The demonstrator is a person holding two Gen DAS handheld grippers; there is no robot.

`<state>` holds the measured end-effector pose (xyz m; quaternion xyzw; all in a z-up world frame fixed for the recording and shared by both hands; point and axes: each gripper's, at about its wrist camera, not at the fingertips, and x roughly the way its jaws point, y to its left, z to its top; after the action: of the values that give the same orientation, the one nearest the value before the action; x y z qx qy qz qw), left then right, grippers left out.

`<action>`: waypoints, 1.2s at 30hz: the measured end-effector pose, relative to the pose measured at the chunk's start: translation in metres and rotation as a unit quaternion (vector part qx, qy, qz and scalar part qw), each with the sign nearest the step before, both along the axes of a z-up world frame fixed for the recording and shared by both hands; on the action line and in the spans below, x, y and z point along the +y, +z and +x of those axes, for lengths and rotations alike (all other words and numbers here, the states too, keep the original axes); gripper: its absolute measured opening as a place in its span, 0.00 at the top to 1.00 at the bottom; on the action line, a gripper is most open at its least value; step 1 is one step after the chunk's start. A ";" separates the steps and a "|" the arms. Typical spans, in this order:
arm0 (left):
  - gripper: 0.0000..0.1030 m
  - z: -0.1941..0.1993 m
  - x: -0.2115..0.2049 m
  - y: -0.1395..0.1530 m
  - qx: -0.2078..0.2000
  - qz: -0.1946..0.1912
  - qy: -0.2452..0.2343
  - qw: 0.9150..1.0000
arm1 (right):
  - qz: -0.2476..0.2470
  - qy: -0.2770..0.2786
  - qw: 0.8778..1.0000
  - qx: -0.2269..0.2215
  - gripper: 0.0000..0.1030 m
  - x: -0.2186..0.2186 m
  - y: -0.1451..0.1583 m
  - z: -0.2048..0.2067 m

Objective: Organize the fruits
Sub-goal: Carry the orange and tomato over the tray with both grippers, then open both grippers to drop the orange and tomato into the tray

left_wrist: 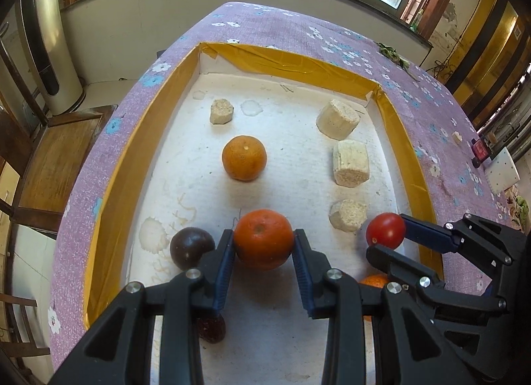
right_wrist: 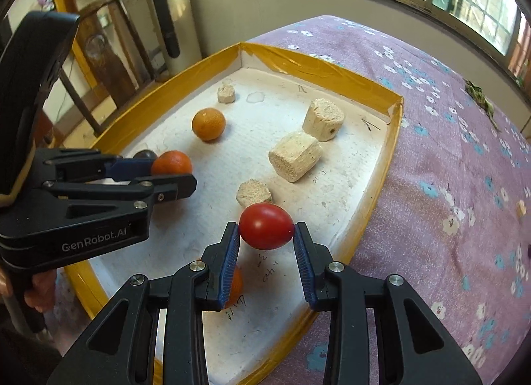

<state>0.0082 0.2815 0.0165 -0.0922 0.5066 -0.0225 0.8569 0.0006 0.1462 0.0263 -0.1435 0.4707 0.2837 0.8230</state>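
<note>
Tray [left_wrist: 109,166] contents: four cork-like plugs [left_wrist: 351,162], two dark fruits [left_wrist: 191,247], one loose orange [left_wrist: 244,157] at 12 o'clock from my left gripper [left_wrist: 264,247], and another orange half hidden under my right gripper [right_wrist: 266,235]. My left jaws are clamped narrowly on a deeper orange [left_wrist: 264,243]; my right jaws pinch a red tomato [right_wrist: 266,226] at 3 o'clock from it.

Fruits [left_wrist: 244,157] and blocks [left_wrist: 351,162] in tray [left_wrist: 109,166]
</note>
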 end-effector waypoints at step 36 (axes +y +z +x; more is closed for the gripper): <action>0.43 -0.021 -0.003 0.012 -0.029 0.065 0.018 0.997 | -0.007 0.004 1.000 -0.018 0.62 -0.012 0.011 -0.018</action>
<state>-0.0125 0.2789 0.0290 -0.0445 0.4805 0.0235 0.8755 -0.0169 0.1340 0.0378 -0.1567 0.4573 0.2812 0.8290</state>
